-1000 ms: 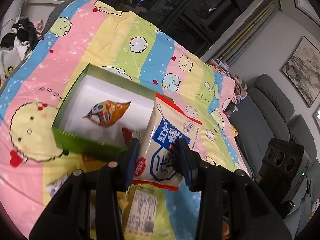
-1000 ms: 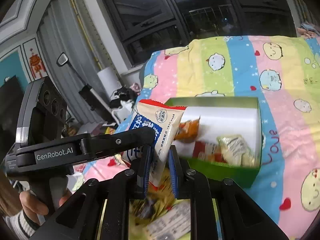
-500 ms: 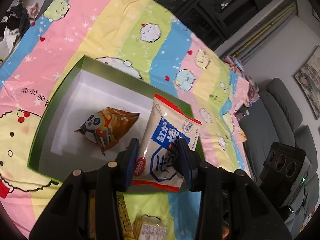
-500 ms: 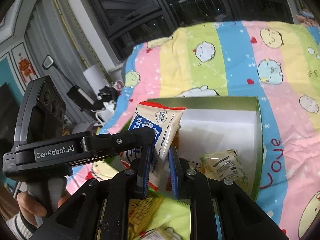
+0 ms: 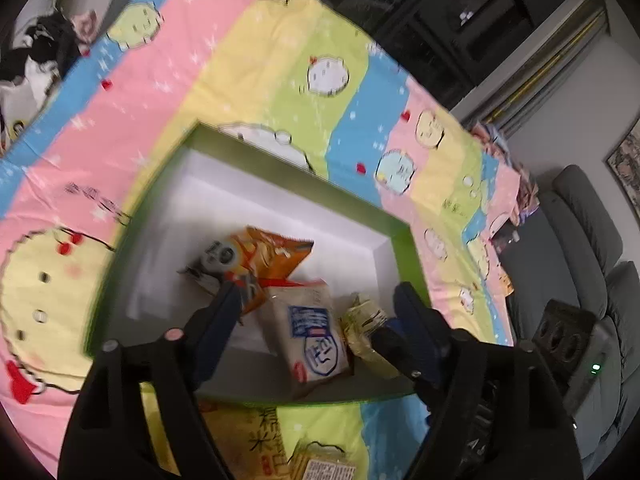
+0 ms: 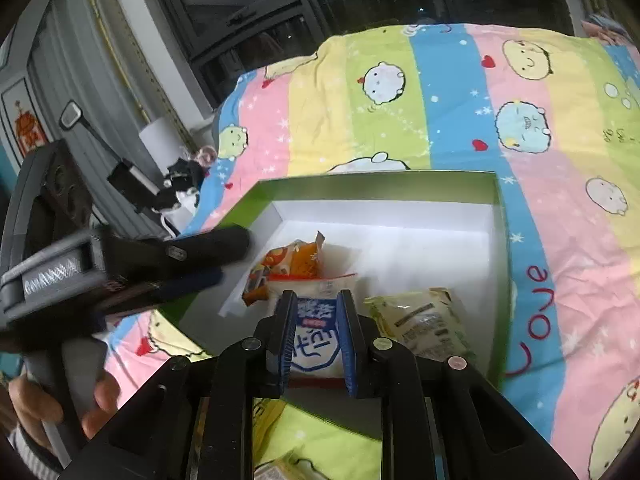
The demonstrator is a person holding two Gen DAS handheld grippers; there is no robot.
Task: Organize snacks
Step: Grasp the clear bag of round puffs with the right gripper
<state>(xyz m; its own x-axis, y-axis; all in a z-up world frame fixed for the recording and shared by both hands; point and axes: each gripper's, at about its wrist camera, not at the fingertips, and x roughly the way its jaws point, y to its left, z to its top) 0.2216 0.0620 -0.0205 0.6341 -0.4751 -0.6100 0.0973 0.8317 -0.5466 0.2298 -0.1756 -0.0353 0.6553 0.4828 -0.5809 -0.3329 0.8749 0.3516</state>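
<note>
**Left tongs let go, white packet lands in the box**

The left gripper (image 5: 316,312) now has its jaws spread wide with nothing between them, whereas a second ago it was pinching the white-and-blue plastic snack packet (image 5: 314,336) upright above the bedspread. That packet is now lying inside the green cardboard box with the white lining (image 5: 412,248), near the box's front edge, partly over the orange crinkly snack bag with the panda face (image 5: 260,256) and just beside the pale yellow wrapped snack (image 5: 366,328).

The right gripper (image 6: 314,332) straddles the white packet's lower end, but there's a visible gap on both sides, so I read it as open too, no longer pinching.

So that's a third snack in the box. More packets are on the striped cartoon bedspread (image 5: 280,72) at the box's front edge, like the yellow printed packet (image 5: 248,436), so I'd guess one of those is next.
</note>
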